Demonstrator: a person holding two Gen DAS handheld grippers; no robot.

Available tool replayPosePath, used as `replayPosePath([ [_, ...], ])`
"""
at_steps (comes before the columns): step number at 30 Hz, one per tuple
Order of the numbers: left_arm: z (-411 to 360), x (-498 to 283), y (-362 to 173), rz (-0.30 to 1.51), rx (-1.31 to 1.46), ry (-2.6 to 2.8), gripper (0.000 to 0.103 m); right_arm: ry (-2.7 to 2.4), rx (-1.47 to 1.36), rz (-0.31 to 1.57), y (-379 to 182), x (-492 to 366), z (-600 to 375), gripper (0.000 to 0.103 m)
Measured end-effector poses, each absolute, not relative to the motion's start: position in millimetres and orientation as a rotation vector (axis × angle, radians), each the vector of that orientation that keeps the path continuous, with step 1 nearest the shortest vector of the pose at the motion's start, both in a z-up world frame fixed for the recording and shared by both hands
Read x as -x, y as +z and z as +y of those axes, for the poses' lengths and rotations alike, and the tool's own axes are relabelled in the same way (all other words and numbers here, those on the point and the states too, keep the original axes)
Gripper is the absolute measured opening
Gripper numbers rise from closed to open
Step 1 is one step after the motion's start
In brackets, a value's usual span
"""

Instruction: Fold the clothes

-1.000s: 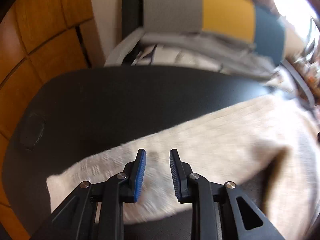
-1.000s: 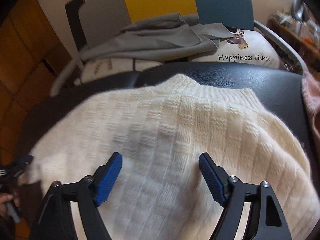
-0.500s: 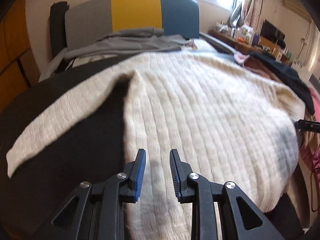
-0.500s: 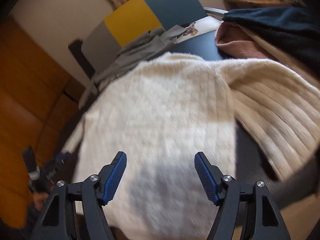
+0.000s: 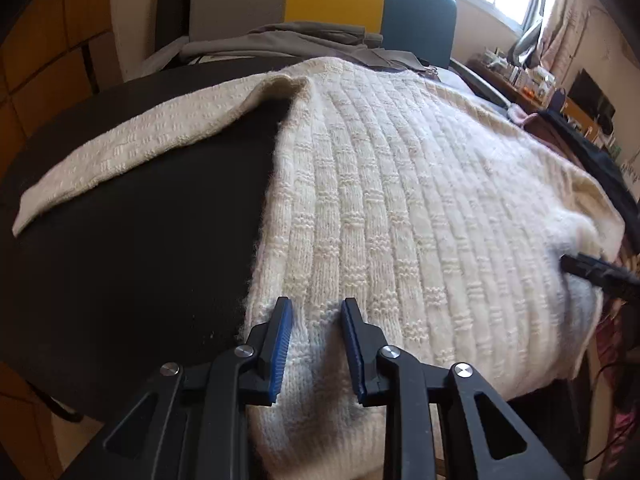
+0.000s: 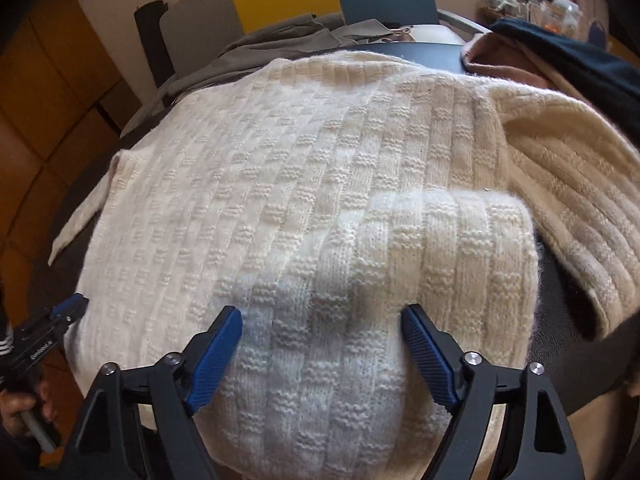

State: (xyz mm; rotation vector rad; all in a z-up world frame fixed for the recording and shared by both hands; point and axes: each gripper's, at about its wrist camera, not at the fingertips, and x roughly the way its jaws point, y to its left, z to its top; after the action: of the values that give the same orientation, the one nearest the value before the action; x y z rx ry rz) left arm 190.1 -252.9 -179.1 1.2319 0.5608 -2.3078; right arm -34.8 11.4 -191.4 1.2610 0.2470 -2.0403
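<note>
A cream knitted sweater (image 5: 400,208) lies spread on a black table (image 5: 140,260), its hem hanging over the near edge. Its left sleeve (image 5: 132,148) stretches out to the left; its right sleeve (image 6: 572,184) lies out to the right. My left gripper (image 5: 316,320) is open, its fingers a small gap apart, just over the hem's left corner. My right gripper (image 6: 322,336) is wide open over the hem's right part, where the cloth (image 6: 440,240) bulges up in a fold. Each gripper shows at the edge of the other's view: right (image 5: 596,272), left (image 6: 60,320).
A chair with a grey, yellow and blue back (image 5: 320,4) stands behind the table, grey clothes (image 6: 280,44) draped on it. Pink and dark garments (image 6: 560,52) lie piled at the table's right. Orange-brown wall panels (image 5: 44,56) are to the left.
Both grippers have drawn back to the sweater's near hem. The left swung from the left sleeve to the hem's left corner. Both stay open.
</note>
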Motion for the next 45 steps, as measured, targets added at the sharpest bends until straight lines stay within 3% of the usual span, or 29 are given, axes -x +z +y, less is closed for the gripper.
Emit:
replayPosePath([
  [6,-272,-175,-122,0.54,-1.017,-2.419,0.025,-2.028,-1.241,0.291,-188,35,13,0.091],
  [11,-309,-96,-89,0.349,-0.981,-2.501,0.025,-2.028,-1.171,0.205,-154,45,3,0.087],
  [18,-360,24,-110,0.128,-1.103,-2.52,0.025,-2.065,-1.049,0.245,-123,90,-68,0.09],
  [22,-404,61,-155,0.164,-1.248,-2.43,0.025,-2.062,-1.05,0.226,-128,129,-107,0.102],
  [24,-423,65,-184,0.212,-1.334,-2.351,0.028,-2.051,-1.085,0.212,-139,151,-121,0.102],
  [28,-441,42,-192,0.304,-1.27,-2.385,0.029,-1.955,-1.255,0.125,-177,186,-142,0.102],
  [37,-479,-7,-199,0.263,-1.187,-2.279,0.031,-1.886,-1.211,0.114,-186,183,-197,0.103],
  [39,-481,-11,-201,0.217,-1.184,-2.252,0.036,-1.885,-1.199,0.131,-186,178,-209,0.103],
  [45,-470,-18,-166,0.284,-1.102,-2.25,0.028,-1.884,-1.189,0.132,-180,166,-214,0.103],
])
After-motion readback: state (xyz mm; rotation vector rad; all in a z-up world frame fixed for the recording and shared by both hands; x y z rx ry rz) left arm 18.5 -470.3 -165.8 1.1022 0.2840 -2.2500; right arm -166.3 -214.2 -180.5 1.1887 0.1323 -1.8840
